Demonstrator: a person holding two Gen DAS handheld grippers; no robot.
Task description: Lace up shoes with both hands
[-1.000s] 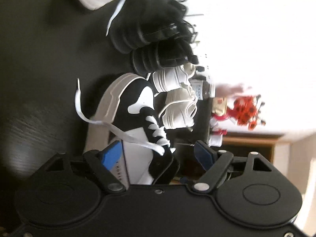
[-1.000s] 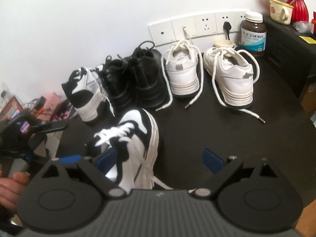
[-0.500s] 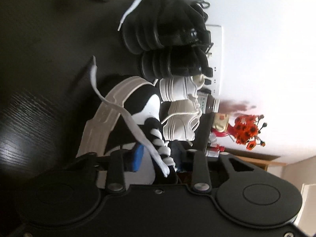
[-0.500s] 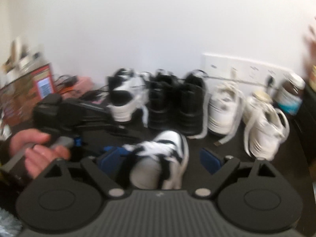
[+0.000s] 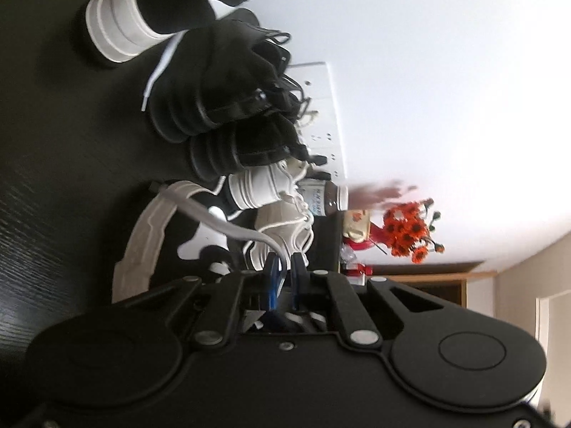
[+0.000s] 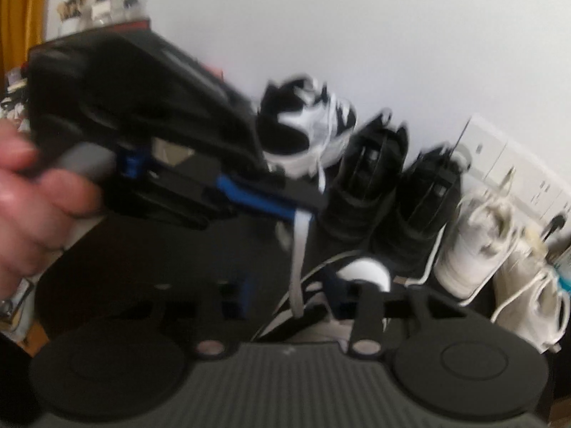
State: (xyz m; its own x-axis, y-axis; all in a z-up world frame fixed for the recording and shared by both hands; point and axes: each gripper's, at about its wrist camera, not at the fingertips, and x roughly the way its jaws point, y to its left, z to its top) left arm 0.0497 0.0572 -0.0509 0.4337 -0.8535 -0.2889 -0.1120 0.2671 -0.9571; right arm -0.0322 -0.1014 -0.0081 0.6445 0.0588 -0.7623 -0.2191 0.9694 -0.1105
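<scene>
A black-and-white sneaker point(image 5: 167, 249) lies on the dark table point(image 5: 53, 142) just ahead of my left gripper point(image 5: 282, 264), which is shut on its white lace point(image 5: 214, 224). The right wrist view is blurred. It shows a hand point(image 6: 32, 199) holding the left gripper point(image 6: 307, 207), with the lace point(image 6: 298, 249) hanging straight down from its tips. The lace's lower part passes between the fingers of my right gripper point(image 6: 291, 294). Those jaws are closing, and a gap still shows on each side of the lace. The sneaker's white toe point(image 6: 364, 274) sits just beyond.
Along the wall stand another black-and-white sneaker point(image 6: 307, 125), two black boots point(image 6: 367, 178), and white sneakers point(image 6: 474, 246) with loose laces. Wall sockets point(image 6: 499, 157) are behind them. A brown bottle point(image 5: 328, 199) and orange flowers point(image 5: 410, 232) stand at the far end.
My left gripper has shut on the white lace and pulled it up from the sneaker. The right gripper rolled and swung toward the left one, its jaws narrowing around the hanging lace.
</scene>
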